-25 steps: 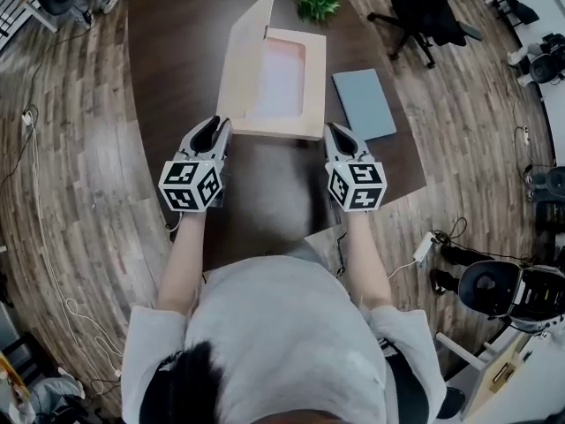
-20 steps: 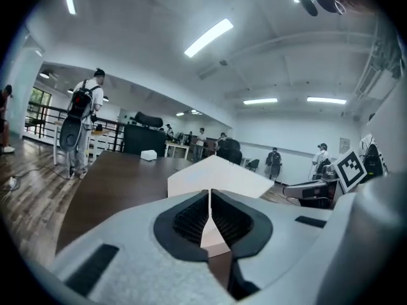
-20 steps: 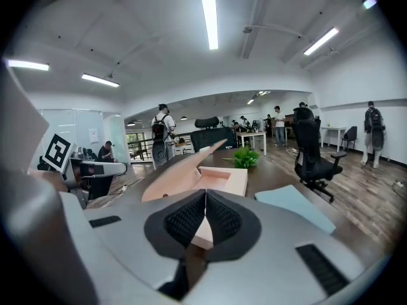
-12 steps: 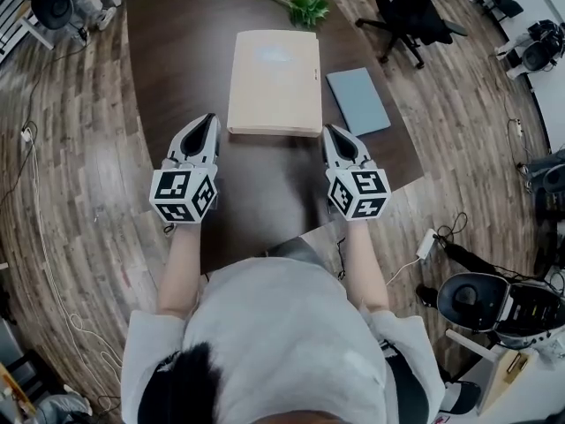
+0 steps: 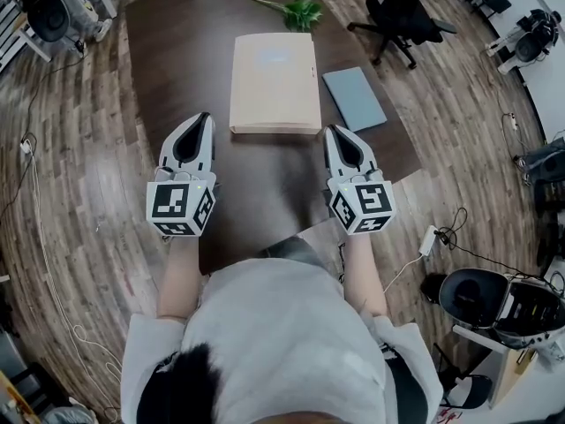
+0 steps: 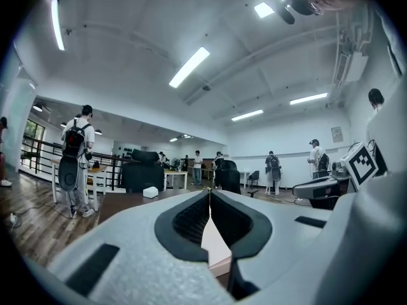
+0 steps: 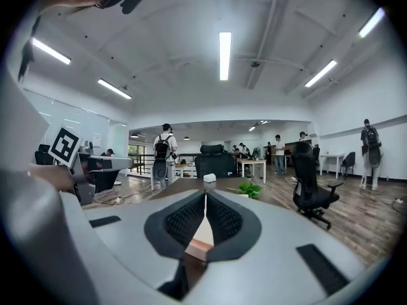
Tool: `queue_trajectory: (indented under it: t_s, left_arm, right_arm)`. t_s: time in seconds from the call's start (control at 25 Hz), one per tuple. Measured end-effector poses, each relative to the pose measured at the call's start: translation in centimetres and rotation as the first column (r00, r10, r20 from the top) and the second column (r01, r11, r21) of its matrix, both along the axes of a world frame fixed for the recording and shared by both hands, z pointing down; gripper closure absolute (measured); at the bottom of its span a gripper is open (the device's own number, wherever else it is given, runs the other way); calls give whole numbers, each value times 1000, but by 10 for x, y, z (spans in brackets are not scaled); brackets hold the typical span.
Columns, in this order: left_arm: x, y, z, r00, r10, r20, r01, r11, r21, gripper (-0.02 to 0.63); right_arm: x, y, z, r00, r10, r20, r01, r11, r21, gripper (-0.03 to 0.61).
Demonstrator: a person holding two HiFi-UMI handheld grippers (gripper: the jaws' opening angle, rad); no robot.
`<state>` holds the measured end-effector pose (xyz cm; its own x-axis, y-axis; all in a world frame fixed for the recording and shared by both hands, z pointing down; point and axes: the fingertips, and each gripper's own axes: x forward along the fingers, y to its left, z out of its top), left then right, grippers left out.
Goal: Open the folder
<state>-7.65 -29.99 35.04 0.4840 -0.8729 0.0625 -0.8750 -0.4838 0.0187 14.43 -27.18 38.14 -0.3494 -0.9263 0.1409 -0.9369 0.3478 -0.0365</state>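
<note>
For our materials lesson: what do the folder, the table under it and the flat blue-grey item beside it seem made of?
Folder: probably card or paperboard, matt beige, plain thick edge.
Table: dark wood or veneer, faint sheen.
Blue-grey item: unclear, perhaps matt plastic or card; flat, uniform colour.

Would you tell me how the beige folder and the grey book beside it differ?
The beige folder is larger and thicker than the grey book. The folder lies straight in the head view, while the book is skewed. Both lie flat on the table, apart from each other.
</note>
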Motion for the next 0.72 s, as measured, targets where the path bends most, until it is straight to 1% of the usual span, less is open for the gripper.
queue_trajectory:
  t_s: [0.2,0.4,0.6,0.72]
  left_arm:
    - [-1,16,-21,1000,12,19,-13,998,59,601]
    - [-6,24,-39,1000,15,-18,-14,995,95,601]
    - [-9,33,-57,1000,18,-25,-15,992,126,601]
    - [-8,40,-62,999,24,-28,-19,990,143,601]
  right_arm:
    - [2,19,-27,1000,30,1,-30,998,53,566]
    - [2,33,-51,999,52,-2,-52,993,107,566]
    - [4,48,-72,997,71,-10,-69,986,149,566]
    - [5,57,-80,997,76,4,-76,981,178,566]
